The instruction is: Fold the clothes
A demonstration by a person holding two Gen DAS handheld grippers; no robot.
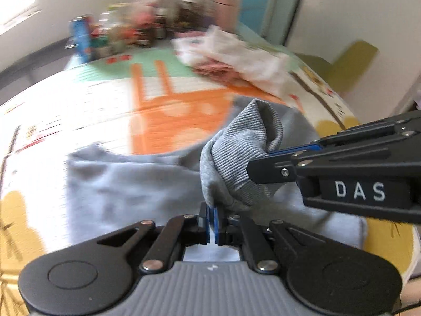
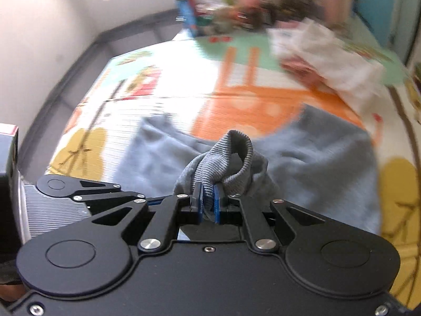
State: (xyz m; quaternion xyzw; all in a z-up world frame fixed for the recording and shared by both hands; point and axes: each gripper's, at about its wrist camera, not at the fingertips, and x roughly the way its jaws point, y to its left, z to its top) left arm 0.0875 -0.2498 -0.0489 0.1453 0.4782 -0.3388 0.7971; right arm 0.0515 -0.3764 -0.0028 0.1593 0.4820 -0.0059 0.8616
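Grey knit garment [image 2: 302,152]: soft cloth, matt, body smooth and slightly fleecy. Its ribbed cuff [image 1: 244,142]: coarser knit, fine parallel ridges, matt.

Left claw [image 1: 212,223]: matt black plastic links, bright polished metal pivot pins, glossy blue pads; grey base plate ridged, matt.

Right claw [image 2: 208,205]: same matt black plastic, smooth housing, shiny metal screws, blue pads.

Colourful printed play mat [image 2: 236,97] under the garment: smooth, faintly glossy, with fine embossed lines.

White crumpled cloth pile [image 1: 244,58]: thin fabric, matt; blurred.
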